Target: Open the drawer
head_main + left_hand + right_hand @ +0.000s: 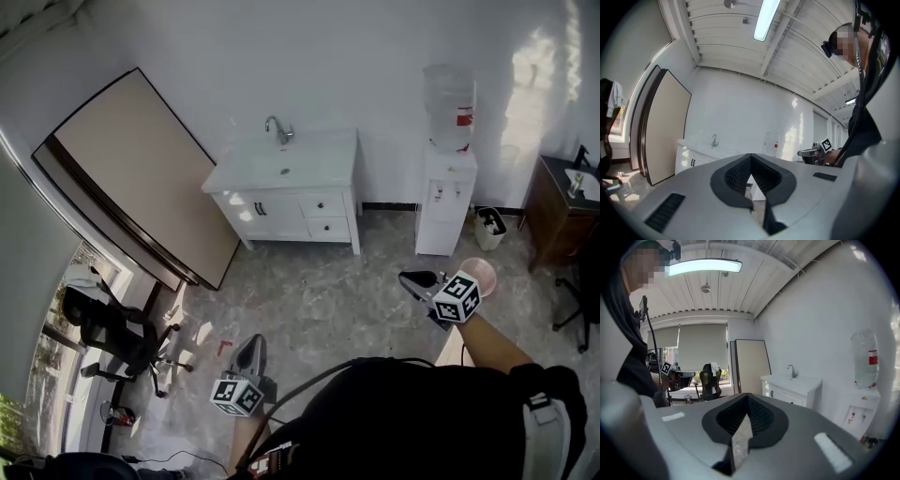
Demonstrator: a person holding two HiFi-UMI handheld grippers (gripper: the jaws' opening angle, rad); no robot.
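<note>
A white vanity cabinet (pixel 281 202) with a sink and tap stands against the far wall; two small drawers (pixel 325 215) sit one above the other at its right end, both closed. The cabinet also shows in the left gripper view (pixel 691 158) and in the right gripper view (pixel 790 391), small and distant. My left gripper (pixel 251 352) hangs low near the person's body, jaws together with nothing in them (pixel 750 158). Further right and ahead, my right gripper (pixel 417 278) has its tips meeting on nothing (pixel 747 397). Both are far from the drawers.
A water dispenser (pixel 444 202) stands right of the cabinet, with a small bin (pixel 487 228) beside it. A large board (pixel 141 169) leans on the left wall. An office chair (pixel 108 328) is at the left, a dark wooden cabinet (pixel 558 211) at the right.
</note>
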